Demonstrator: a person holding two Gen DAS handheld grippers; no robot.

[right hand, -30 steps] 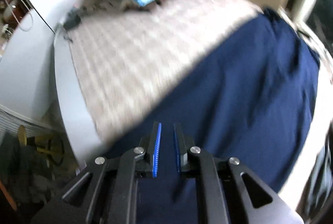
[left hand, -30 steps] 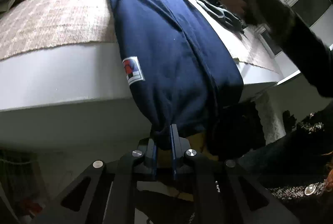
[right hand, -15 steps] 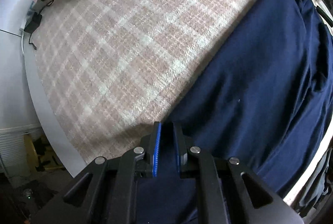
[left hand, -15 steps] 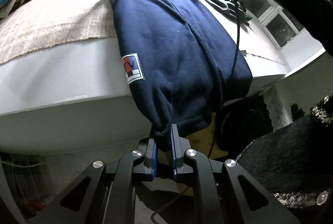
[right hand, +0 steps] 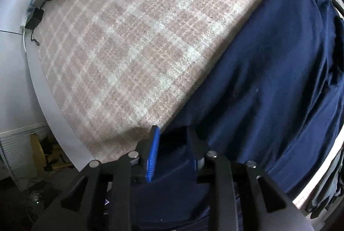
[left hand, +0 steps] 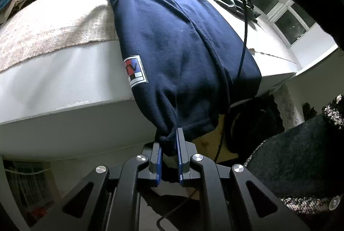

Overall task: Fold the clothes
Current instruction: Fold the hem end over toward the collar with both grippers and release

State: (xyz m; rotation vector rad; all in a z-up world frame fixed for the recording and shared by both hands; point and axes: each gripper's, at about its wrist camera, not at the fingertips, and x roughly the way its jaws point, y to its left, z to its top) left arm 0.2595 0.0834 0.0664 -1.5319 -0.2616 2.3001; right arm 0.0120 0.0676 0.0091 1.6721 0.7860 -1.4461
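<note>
A navy sweatshirt (white, red and blue patch near its hem) lies stretched lengthwise across the bed, its bunched lower edge hanging over the side.

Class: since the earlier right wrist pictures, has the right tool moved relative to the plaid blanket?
Yes. The right tool has come down toward the plaid blanket, now at the navy garment's edge; its jaws have spread wider.

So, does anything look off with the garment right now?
Yes. The navy garment hangs over the bed edge, bunched in the left gripper. A black cable trails across it. The right gripper looks open over the far end.
</note>
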